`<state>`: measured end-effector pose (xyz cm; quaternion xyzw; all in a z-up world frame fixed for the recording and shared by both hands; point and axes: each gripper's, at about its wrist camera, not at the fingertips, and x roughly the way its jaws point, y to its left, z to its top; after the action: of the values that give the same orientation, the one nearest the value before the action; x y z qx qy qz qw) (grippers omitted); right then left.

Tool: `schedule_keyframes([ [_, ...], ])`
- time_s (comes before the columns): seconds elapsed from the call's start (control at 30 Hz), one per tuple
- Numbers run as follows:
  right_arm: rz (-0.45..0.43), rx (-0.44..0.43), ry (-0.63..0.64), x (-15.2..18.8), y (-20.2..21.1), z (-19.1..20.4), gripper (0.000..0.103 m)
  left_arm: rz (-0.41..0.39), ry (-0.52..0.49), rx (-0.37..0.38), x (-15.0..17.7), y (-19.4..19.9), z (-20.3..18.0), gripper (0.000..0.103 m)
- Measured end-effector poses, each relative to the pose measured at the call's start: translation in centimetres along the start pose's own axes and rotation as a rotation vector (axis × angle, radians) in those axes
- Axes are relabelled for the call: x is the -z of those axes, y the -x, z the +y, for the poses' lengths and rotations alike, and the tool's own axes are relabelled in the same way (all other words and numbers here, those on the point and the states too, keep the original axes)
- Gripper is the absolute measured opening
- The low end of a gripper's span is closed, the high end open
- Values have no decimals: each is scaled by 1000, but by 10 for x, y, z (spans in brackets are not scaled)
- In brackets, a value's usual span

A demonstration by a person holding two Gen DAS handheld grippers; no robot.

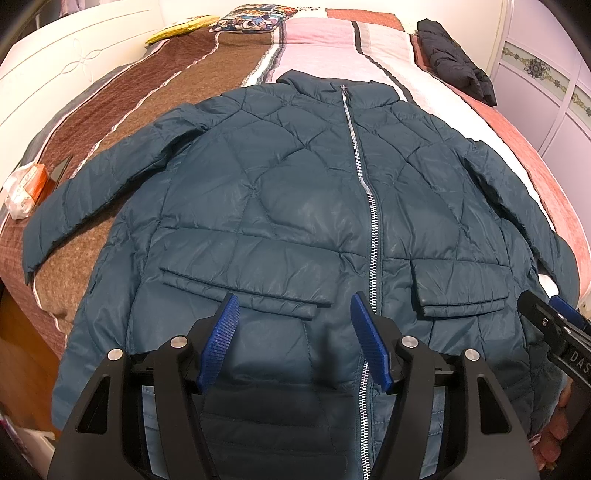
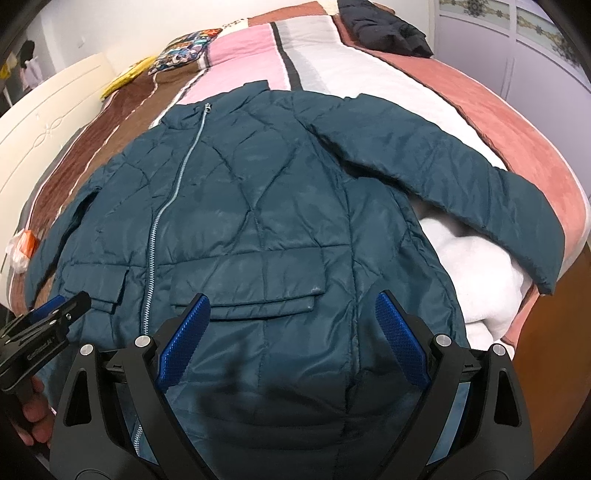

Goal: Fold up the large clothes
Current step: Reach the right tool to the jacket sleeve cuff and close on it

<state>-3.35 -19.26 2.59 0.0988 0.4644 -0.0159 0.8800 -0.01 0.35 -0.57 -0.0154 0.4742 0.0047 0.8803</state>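
Left wrist view, nearest first: the left gripper (image 1: 293,341) hangs over the bottom hem of a teal quilted jacket (image 1: 295,184), its blue-padded jaws spread wide with nothing between them. At the right edge of this view the right gripper's black frame juts in beside the hem. From its own camera, the right gripper (image 2: 291,338) is likewise wide open and empty, poised over the hem just below a pocket flap (image 2: 245,304).

Judging from this pose, the step in hand is taking hold of the lower hem with both grippers. To do it well, each should pinch the full thickness of the hem, front and back layers together, one on either side of the zipper (image 1: 369,206), so the padded fabric lifts evenly and does not slip. The shell looks slick and puffy, so a deep bite seems wiser than a fingertip nip.

The jacket lies face up on a bed (image 1: 314,40), zipped closed to the collar. Diamond stitching covers the chest, and two flap pockets sit low on the front. Both sleeves angle outward; the one on the right reaches toward the bed's edge, over white bedding. The hem's very edge is hidden beneath the grippers, so whether it lies flat is unclear.

Farther off, a dark garment (image 1: 458,70) rests near the bed's far corner, and a patterned pillow (image 1: 251,18) lies at the head.
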Motion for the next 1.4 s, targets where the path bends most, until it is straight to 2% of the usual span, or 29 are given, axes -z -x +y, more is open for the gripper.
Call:
schedule_keyframes([
  [0.27, -25, 12, -19, -5, 3, -6, 91, -3, -8, 4, 2, -3, 2, 68],
  [0.57, -38, 70, -107, -13, 6, -41, 91, 4, -53, 41, -11, -5, -9, 71],
  [0.8, -24, 93, -191, -16, 8, -80, 91, 11, -83, 81, -19, -9, -20, 71],
  [0.97, -31, 86, -293, -23, 14, -125, 90, 20, -88, 102, -22, -14, -24, 71],
  [1.0, -28, 73, -324, -24, 13, -135, 89, 26, -88, 107, -21, -17, -25, 71],
  [1.1, -8, 31, -455, -23, 9, -170, 76, 45, -84, 114, -21, -23, -25, 71],
  [1.17, 12, -12, -553, -19, 3, -192, 60, 53, -81, 116, -21, -27, -24, 71],
  [1.23, 27, -80, -636, -17, -4, -211, 51, 58, -77, 119, -20, -29, -23, 71],
  [1.4, 1, -157, -780, -17, -10, -238, 48, 71, -72, 118, -20, -34, -21, 71],
])
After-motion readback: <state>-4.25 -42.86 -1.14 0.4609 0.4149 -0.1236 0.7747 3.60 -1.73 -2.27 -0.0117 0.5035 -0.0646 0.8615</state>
